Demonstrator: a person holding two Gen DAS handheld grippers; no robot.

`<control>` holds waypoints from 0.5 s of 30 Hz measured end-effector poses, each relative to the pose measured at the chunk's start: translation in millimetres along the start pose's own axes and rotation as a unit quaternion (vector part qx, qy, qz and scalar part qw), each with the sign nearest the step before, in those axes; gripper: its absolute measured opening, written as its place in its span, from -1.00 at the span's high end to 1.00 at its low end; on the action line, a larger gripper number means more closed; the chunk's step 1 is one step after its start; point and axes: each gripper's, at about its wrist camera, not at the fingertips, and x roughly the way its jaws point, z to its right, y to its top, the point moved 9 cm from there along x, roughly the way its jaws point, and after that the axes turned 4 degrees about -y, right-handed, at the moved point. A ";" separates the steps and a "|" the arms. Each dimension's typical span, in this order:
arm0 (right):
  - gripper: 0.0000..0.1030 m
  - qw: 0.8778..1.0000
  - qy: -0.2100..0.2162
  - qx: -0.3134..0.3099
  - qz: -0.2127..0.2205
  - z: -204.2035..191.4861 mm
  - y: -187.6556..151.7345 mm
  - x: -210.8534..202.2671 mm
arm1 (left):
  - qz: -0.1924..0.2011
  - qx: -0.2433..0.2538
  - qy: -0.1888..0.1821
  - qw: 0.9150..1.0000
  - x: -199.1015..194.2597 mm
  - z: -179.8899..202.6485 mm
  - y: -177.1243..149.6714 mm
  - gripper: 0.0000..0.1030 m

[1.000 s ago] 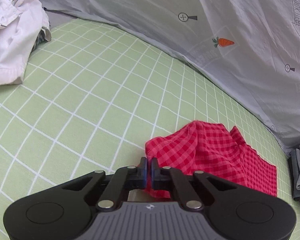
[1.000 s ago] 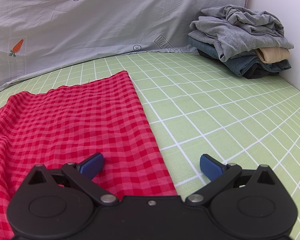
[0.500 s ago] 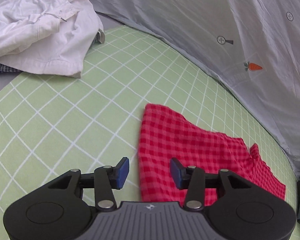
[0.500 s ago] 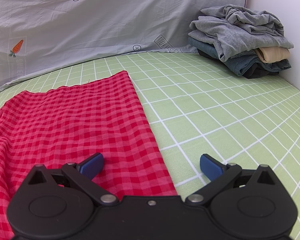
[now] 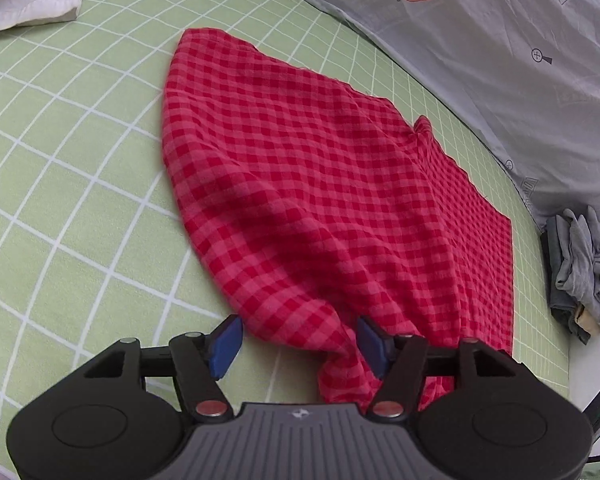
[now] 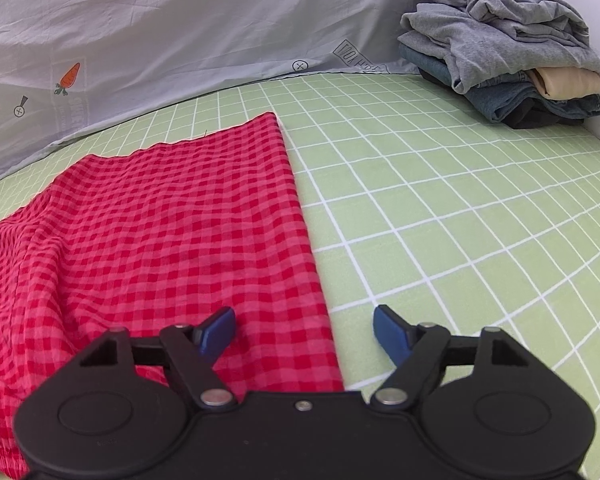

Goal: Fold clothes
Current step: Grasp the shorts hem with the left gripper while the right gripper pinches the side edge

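- The red cloth [image 5: 320, 184] lay spread on the green bed [image 5: 68, 168], partly flattened, its near left corner bunched
- Left claw [image 5: 298, 344] was opening, that corner loose between its pads
- Right claw [image 6: 304, 330] was closing astride the cloth's right edge, gripping nothing yet
- Next, likely: pinch both near corners and fold

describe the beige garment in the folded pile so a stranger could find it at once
On the green checked bed sheet, look to the far corner by the white wall, where a stack of folded clothes sits. The beige garment is tucked under the grey top, the only pale tan layer among greys and blues.
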 end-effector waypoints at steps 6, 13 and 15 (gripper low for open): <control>0.73 0.999 0.016 -0.026 -0.017 6.9 -2.2 -7.6 | -0.010 -0.002 -0.011 1.000 13.4 20.2 -26.8 0.61; 0.95 0.998 0.030 -0.046 -0.022 9.4 -13.8 -19.8 | 0.022 -0.001 0.028 0.999 -10.1 15.0 -40.9 0.94; 0.95 0.998 0.028 -0.046 -0.022 11.1 -17.2 -24.0 | 0.032 -0.022 0.040 0.998 -22.7 2.3 -42.7 0.94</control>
